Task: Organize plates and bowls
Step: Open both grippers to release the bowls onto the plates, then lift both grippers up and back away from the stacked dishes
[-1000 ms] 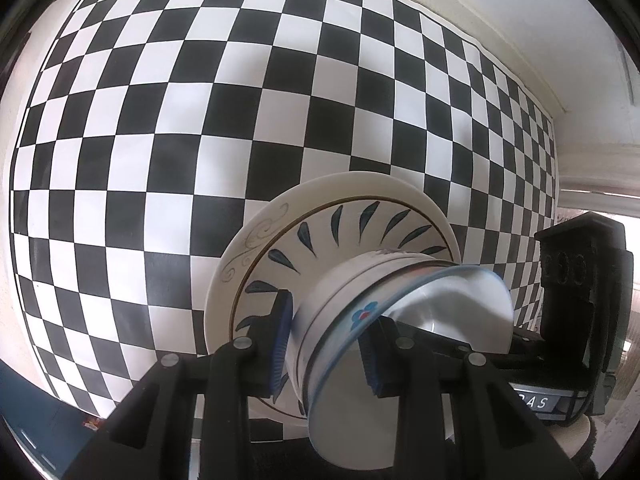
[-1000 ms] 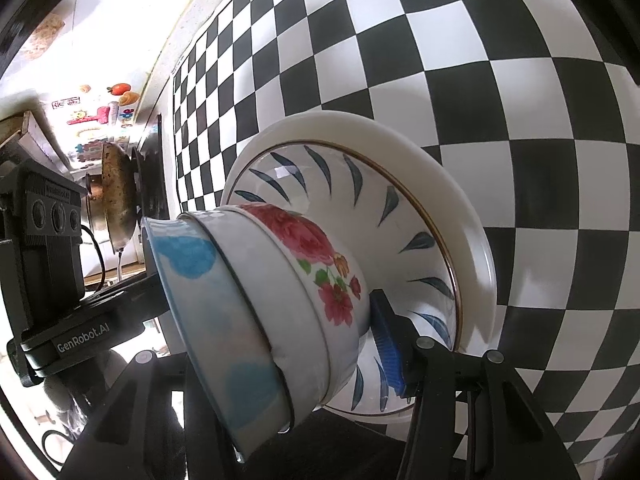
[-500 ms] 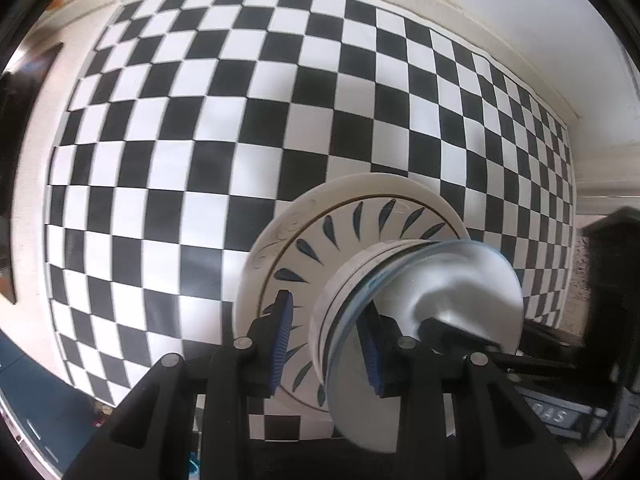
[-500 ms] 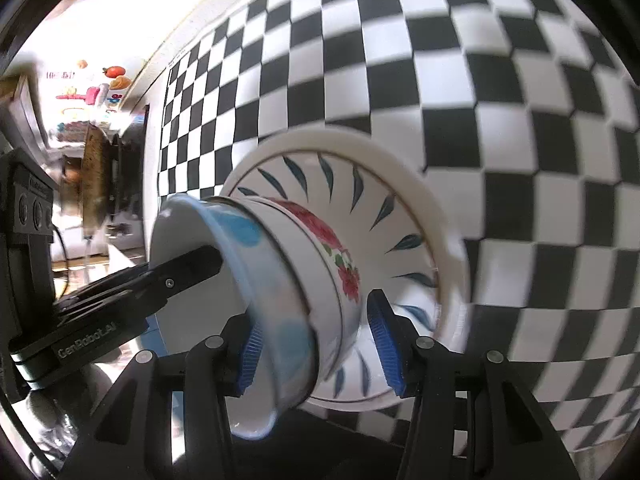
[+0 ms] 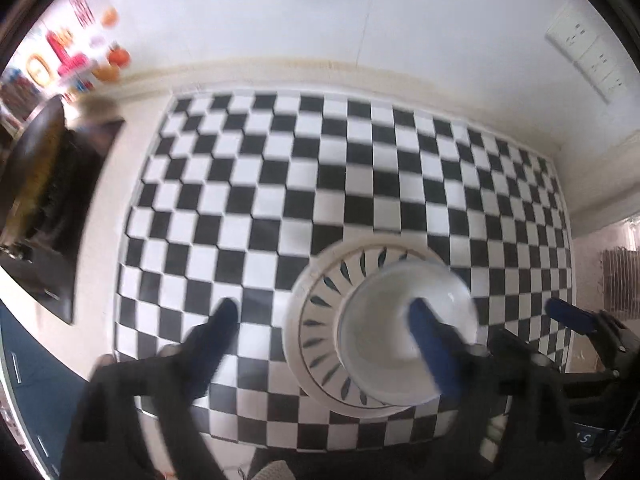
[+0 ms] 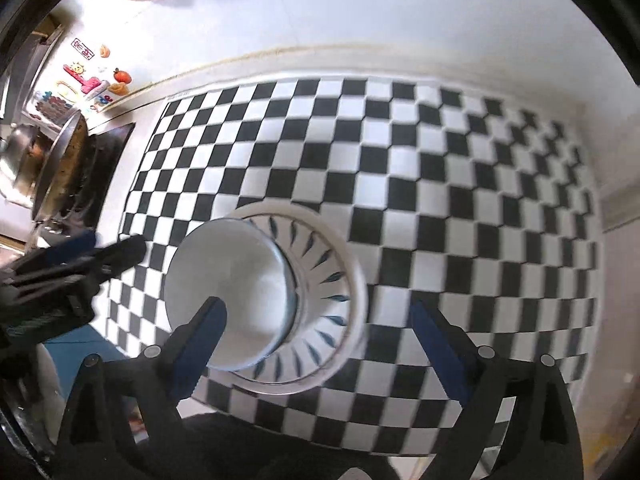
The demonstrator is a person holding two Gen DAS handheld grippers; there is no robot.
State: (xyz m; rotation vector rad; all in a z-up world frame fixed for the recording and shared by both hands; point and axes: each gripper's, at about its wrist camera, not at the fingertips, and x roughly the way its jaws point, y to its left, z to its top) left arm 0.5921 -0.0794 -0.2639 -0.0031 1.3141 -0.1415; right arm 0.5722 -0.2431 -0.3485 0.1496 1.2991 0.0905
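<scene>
Both claws are up above the bench (image 5: 132,176) here, looking almost straight down at the black and white checkered mat (image 5: 360,168). The bowl (image 5: 396,328) sits inside the plate (image 5: 316,312) with the blue leaf marks around its inner ring, and the plate rests flat on the mat, toward the near edge.

The left claw (image 5: 322,324) is spreading its jaws right now and pinches nothing. One blue pad overlaps the bowl in the left wrist view, but it looks like it's hanging above it rather than touching, though the blur makes that hard to swear to. The other finger is off over the mat, left of the plate.

The right claw (image 6: 318,326) is the same story: jaws opening wide, nothing between them, one finger over the bowl's (image 6: 232,292) near rim and the other out over bare mat (image 6: 460,184) past the plate (image 6: 340,264).

A dark pan (image 6: 60,168) sits on the stove to the left of the mat.
</scene>
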